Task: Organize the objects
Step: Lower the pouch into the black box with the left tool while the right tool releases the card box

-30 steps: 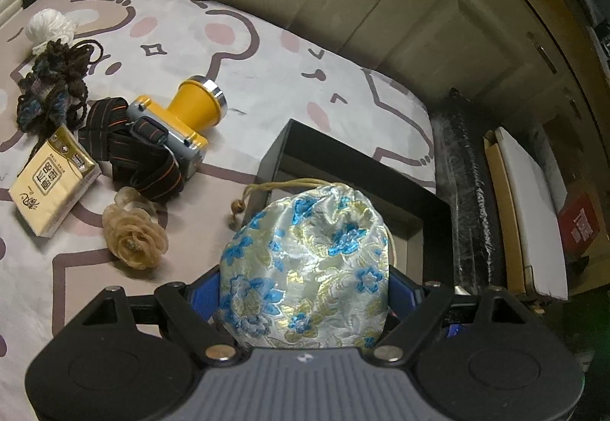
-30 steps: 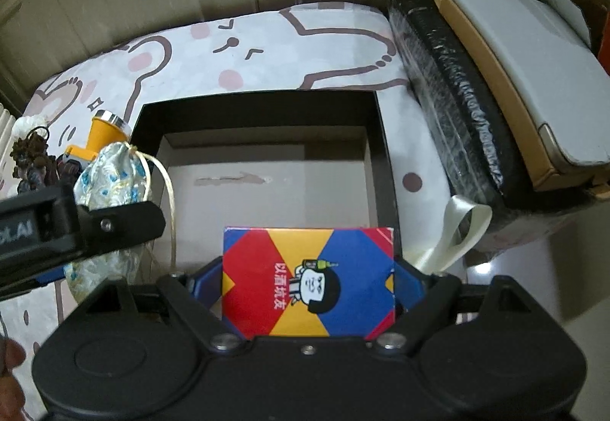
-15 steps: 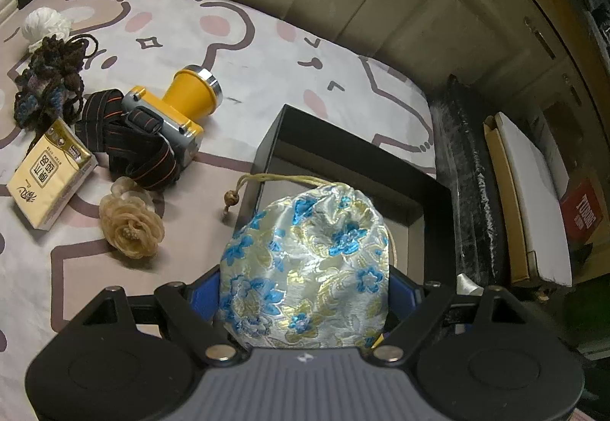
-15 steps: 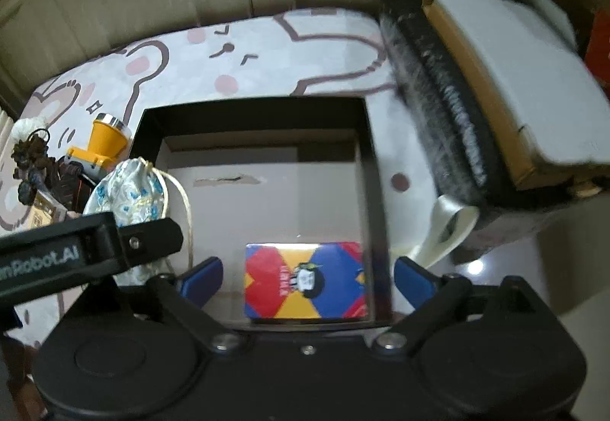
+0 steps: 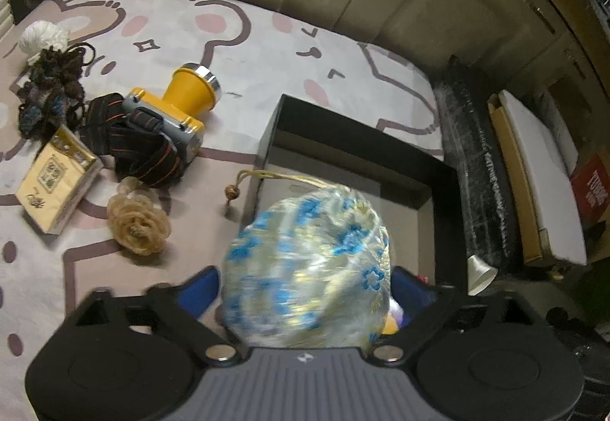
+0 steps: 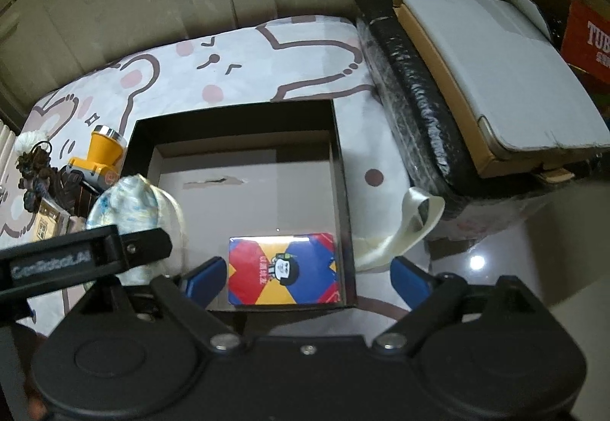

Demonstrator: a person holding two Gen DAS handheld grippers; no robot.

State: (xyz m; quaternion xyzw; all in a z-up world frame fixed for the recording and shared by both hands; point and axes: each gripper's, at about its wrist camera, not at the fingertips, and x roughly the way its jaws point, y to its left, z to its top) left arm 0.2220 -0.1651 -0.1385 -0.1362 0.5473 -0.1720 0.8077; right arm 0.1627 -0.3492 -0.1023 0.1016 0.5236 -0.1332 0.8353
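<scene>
Now left hand-held gripper [image 5: 305,287] opening, blurred floral pouch [image 5: 307,264] between jaws; right hand-held gripper [image 6: 303,278] wide open, empty.

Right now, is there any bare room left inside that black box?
Yes. The black box holds only the colourful packet in its near right corner, so the floor behind it and toward the left wall is bare. The bed left of the box is crowded: headlamp, tissue pack, fabric rose.
</scene>
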